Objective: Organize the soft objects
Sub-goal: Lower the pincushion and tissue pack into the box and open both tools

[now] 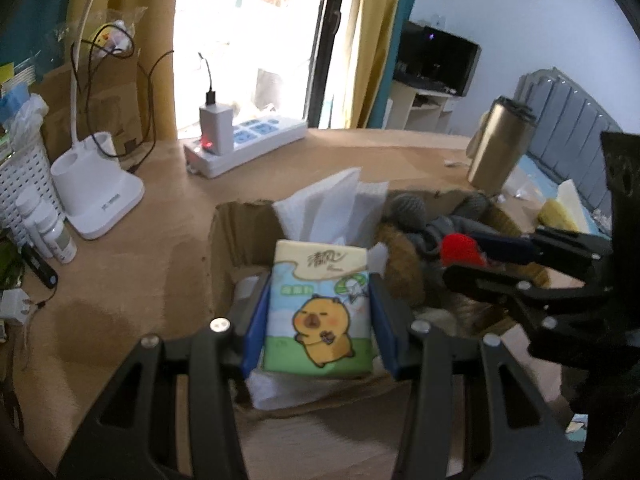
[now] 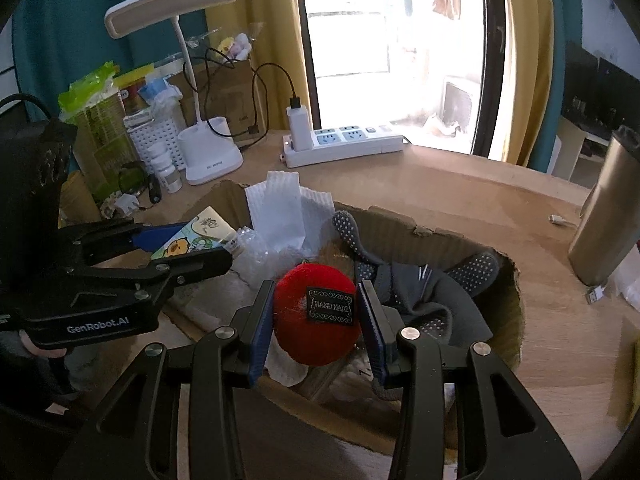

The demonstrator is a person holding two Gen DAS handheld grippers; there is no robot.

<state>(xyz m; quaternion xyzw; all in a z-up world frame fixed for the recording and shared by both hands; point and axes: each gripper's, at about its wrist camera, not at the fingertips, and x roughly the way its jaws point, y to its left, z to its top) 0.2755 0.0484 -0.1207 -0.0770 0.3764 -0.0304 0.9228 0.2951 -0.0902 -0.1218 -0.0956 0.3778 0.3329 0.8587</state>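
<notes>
Wooden counter (image 2: pixel 460 200) by a bright window, cluttered at the back: desk lamp (image 2: pixel 208 152), power strip (image 2: pixel 348 144), steel tumbler (image 2: pixel 604 216). A cardboard box (image 2: pixel 504 312) is sitting in the middle and taking the soft stuff.

Left gripper (image 1: pixel 320 320) is clamping a tissue pack (image 1: pixel 320 312) with a cartoon capybara print, pads pressing both long sides. It is holding the pack upright over the left half of the box, next to white foam sheets (image 1: pixel 332 200) standing against the back wall. My read: upright because that slot is narrow.

Right gripper (image 2: pixel 316 316) is squeezing a red felt ball (image 2: pixel 312 312) with a "HAND MADE" label, pads on both sides. It is hanging over the right half, above dark grip-dot socks (image 2: pixel 420 292) and some bubble wrap (image 2: pixel 260 256). A brown plush thing (image 1: pixel 404 264) seems to be lying in there too; too blurred to be sure.

Both grippers are angling down into the box side by side and close, so they could collide. Neither item is resting on anything yet as far as I can see. Probably the placing step, both still to be let go.
</notes>
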